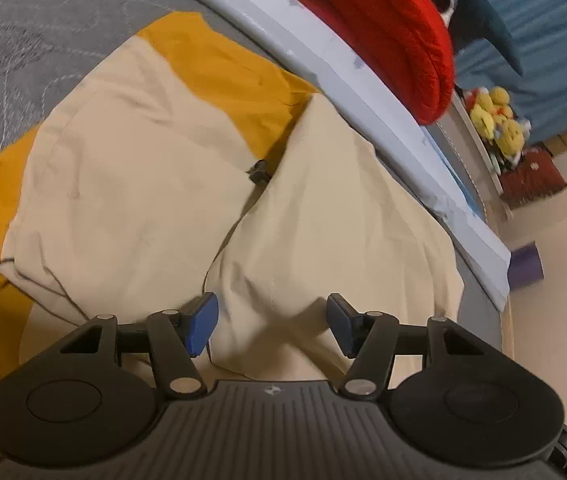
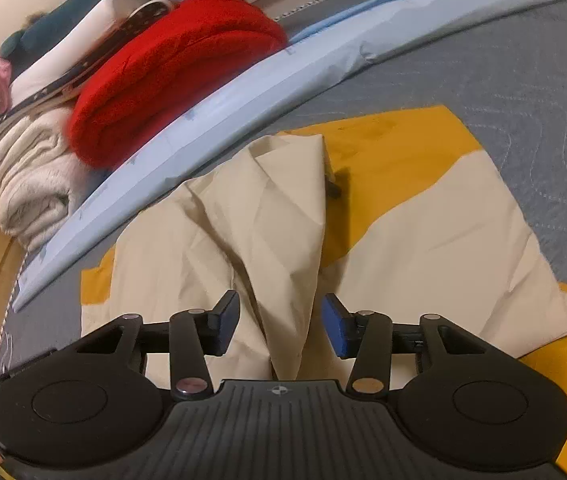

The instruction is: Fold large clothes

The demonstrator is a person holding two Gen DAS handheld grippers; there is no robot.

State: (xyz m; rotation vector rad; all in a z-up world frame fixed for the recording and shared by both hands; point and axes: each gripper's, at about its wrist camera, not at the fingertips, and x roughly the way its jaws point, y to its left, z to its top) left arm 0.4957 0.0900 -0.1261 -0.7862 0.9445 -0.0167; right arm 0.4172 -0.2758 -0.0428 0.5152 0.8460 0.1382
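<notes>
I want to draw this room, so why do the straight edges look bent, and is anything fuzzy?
Left wrist view: the fisheye lens bows the pale blue strip; the yellow plush toys are smeared. Right wrist view: the same strip curves too, the pile behind the red blanket is blurred, and the cream garment is sharper, with soft fold shadows.

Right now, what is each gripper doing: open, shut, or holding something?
Left gripper: open, pads clear of the cream and mustard garment beneath.
Right gripper: open, a cream fold between its pads, not pinched.

Both wrist cameras look steeply down, close over the same cream-and-mustard garment from opposite sides.
</notes>
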